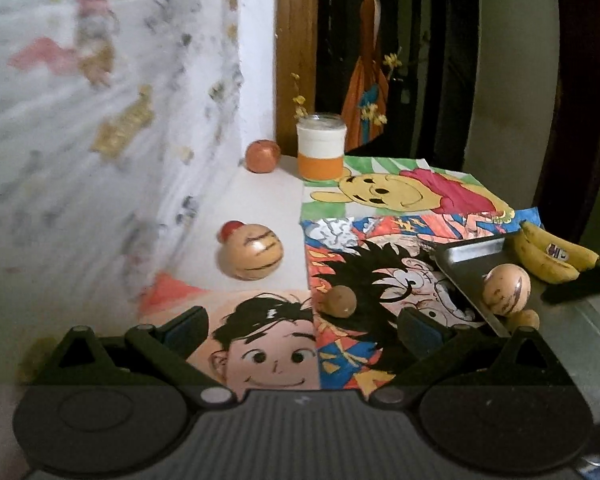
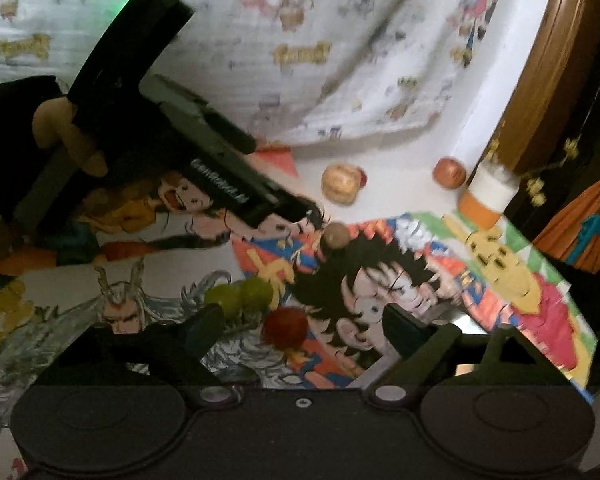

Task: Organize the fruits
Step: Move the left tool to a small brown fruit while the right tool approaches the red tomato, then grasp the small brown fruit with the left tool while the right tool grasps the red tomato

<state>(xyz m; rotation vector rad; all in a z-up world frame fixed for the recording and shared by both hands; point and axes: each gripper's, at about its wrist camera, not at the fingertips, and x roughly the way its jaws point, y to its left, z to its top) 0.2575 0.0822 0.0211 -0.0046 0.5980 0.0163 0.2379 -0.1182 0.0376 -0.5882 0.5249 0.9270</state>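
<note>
Both grippers, left [image 1: 300, 322] and right [image 2: 300, 322], hung over the bench with jaws released, grasping nothing. A brown fruit [image 1: 339, 301] lay just beyond the left jaws; bananas [image 1: 552, 254] and a tan fruit [image 1: 506, 289] sat in the tray [image 1: 472, 258] at right. A red fruit [image 2: 286, 324] lay between the right jaws.

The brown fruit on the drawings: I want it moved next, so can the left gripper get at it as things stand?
Probably yes. The brown fruit lies alone on the drawings, just ahead of the open left gripper, nothing between; the tray sits off to its right.
</note>
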